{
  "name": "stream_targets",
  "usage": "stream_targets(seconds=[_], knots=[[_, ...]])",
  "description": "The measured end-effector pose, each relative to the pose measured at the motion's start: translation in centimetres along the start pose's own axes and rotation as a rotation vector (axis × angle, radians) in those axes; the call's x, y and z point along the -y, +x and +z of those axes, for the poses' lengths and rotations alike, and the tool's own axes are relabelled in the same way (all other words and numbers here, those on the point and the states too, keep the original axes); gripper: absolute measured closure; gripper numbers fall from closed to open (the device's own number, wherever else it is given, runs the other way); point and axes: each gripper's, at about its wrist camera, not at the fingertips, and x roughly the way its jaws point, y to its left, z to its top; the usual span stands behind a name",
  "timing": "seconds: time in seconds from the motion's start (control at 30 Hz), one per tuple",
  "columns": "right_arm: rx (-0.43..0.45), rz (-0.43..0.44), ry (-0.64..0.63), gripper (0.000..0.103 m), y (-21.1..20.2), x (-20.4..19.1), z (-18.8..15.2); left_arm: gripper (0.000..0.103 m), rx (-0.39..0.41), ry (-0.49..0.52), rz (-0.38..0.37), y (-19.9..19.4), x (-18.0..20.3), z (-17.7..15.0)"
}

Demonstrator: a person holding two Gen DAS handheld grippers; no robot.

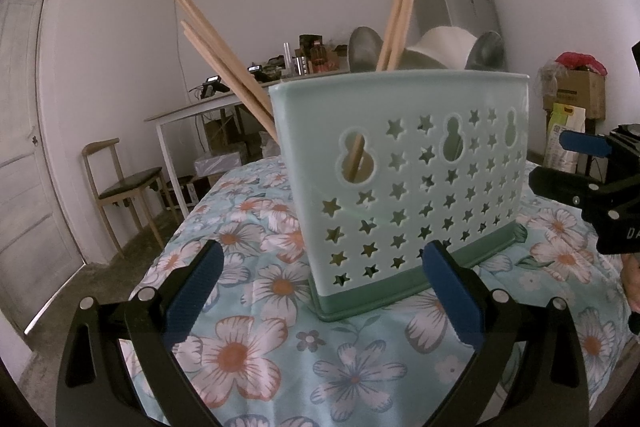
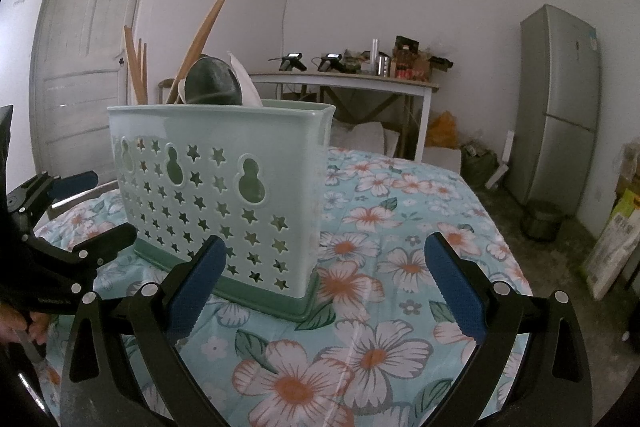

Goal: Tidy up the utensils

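now the holder [image 1: 400, 179], a pale green plastic caddy with star cut-outs and a darker green base, stands upright on the floral cloth [image 1: 256, 343] that covers the table. wooden chopsticks [image 1: 224, 67] lean out of its left end in the left wrist view, and another pair [image 1: 400, 15] stands nearly upright further along. two dark metal spoons [image 1: 364, 47] poke bowl-up above the rim, with a white spoon [image 1: 444, 43] between them.

the left gripper [image 1: 324, 303] sits low in front of the holder, jaws spread wide with nothing between the blue pads [image 1: 192, 299]; its right pad overlaps the holder's base in the picture, but whether it touches i cannot tell. the right gripper [image 2: 324, 291] is likewise wide apart and empty, with its left pad in front of the holder's lower wall and its right pad over bare cloth. each gripper shows at the edge of the other's view, on opposite sides of the holder, and part of a hand [image 2: 24, 323] grips the left one.

behind, a white desk [image 2: 348, 83] carries clutter, a grey fridge [image 2: 560, 107] stands by the wall, a wooden chair [image 1: 120, 183] sits near a white door [image 1: 24, 147], and cardboard boxes [image 1: 576, 95] are stacked to the right in the left wrist view.
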Motion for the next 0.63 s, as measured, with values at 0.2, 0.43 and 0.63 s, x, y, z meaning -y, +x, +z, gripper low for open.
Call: stream_targets(seconds=[0.2,0.43,0.63], knots=[[-0.001,0.001,-0.001,0.008,0.1,0.0,0.0,0.005,0.0,-0.002,-0.002,0.0,0.0,-0.1],[-0.002,0.002,0.0,0.008,0.1,0.0,0.0,0.005,-0.007,-0.019,-0.021,0.3,-0.5,-0.2],[-0.003,0.002,0.001,0.008,0.1,0.0,0.0,0.005,-0.017,-0.037,-0.038,0.6,-1.1,-0.2]])
